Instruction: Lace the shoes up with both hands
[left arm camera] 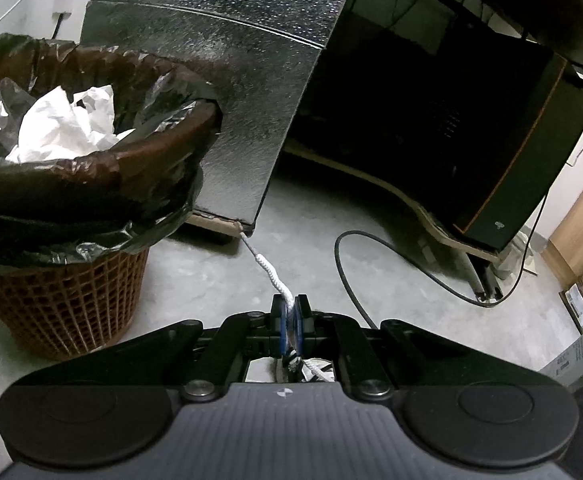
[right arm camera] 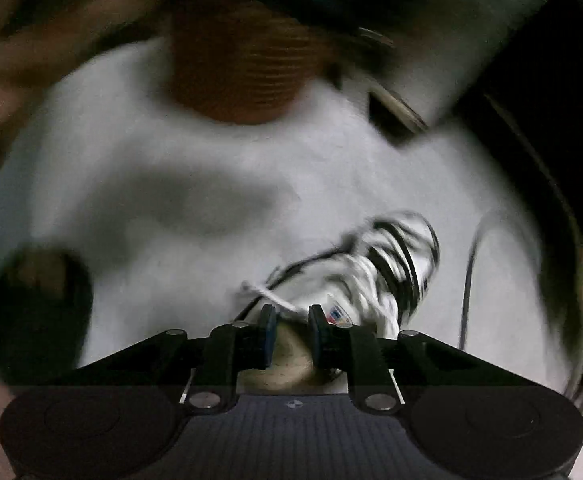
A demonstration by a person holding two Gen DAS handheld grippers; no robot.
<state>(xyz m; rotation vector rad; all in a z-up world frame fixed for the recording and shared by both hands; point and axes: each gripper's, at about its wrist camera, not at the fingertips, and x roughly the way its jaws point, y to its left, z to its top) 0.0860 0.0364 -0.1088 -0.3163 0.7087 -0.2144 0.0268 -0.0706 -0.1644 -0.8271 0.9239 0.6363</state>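
Your left gripper point(left arm camera: 290, 320) has its fingers pinched tight on the white lace point(left arm camera: 269, 270), which runs out ahead of the tips with its bare aglet end pointing at the floor point(left arm camera: 211, 272); more lace shows behind the fingers, down by the gripper body. Your right gripper point(right arm camera: 291, 330) has its fingers a narrow gap apart and holding nothing, though that view is heavily blurred. The shoe point(right arm camera: 387, 276), white with dark stripes, lies just ahead of the right fingers and off to their right, and a loose strand of lace point(right arm camera: 263, 292) crosses just ahead of the left fingertip. The main risk is that blur: if you close the right fingers at this speed, you will likely miss the strand or catch the tongue instead. The left grip sits well back from the lace end, so the free length may flop and miss an eyelet. A hard pull from the left could also drag the shoe along the floor, or toward the cable point(left arm camera: 343, 268) and the lined waste basket point(left arm camera: 71, 280) lying ahead of the left fingers.
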